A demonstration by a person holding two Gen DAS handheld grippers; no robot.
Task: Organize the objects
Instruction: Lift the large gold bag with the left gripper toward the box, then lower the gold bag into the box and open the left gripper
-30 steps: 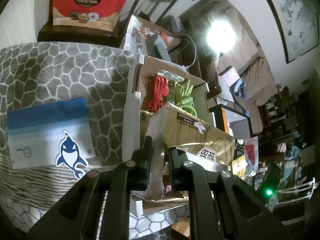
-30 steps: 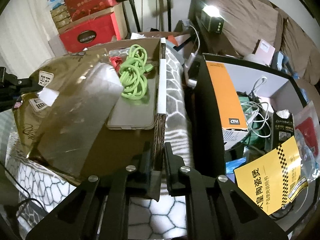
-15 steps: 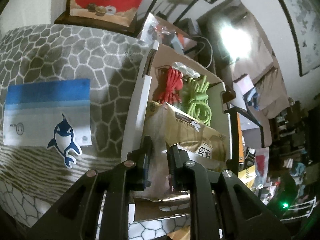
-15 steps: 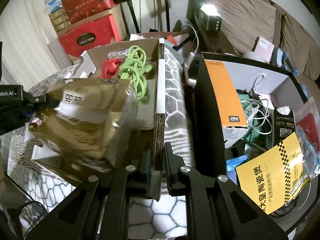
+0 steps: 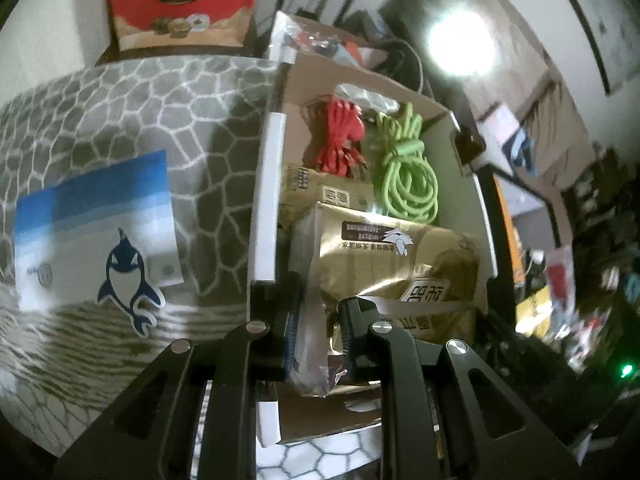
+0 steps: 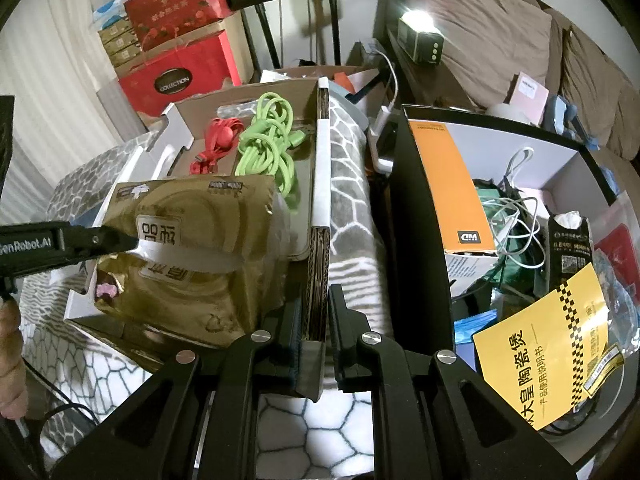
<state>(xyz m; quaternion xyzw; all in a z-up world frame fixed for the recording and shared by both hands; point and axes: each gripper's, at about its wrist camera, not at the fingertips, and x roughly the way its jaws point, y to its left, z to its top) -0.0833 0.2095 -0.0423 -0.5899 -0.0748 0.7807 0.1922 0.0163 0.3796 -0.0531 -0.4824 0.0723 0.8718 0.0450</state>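
Note:
A gold foil packet (image 5: 392, 264) lies low in the open cardboard box (image 5: 266, 200), over a second gold packet. My left gripper (image 5: 318, 316) is shut on the packet's clear sealed edge at its near end. In the right wrist view the same packet (image 6: 192, 256) sits in the box's near left part, with the left gripper (image 6: 116, 238) reaching in from the left. A red cable (image 6: 218, 140) and a green cable (image 6: 268, 148) lie coiled at the box's far end. My right gripper (image 6: 314, 320) is shut on the box's near corrugated wall (image 6: 318, 264).
The box rests on a grey blanket (image 5: 120, 112) with a honeycomb pattern. A blue and white box with an orca sticker (image 5: 92, 236) lies left of it. On the right stands a black bin (image 6: 416, 220) with an orange box, white cables and a yellow booklet (image 6: 552, 344). Red gift boxes (image 6: 176, 76) stand behind.
The left gripper has come down and forward with the gold packet, which has sunk from above the box's left side into the box. The right gripper has kept still on the wall.

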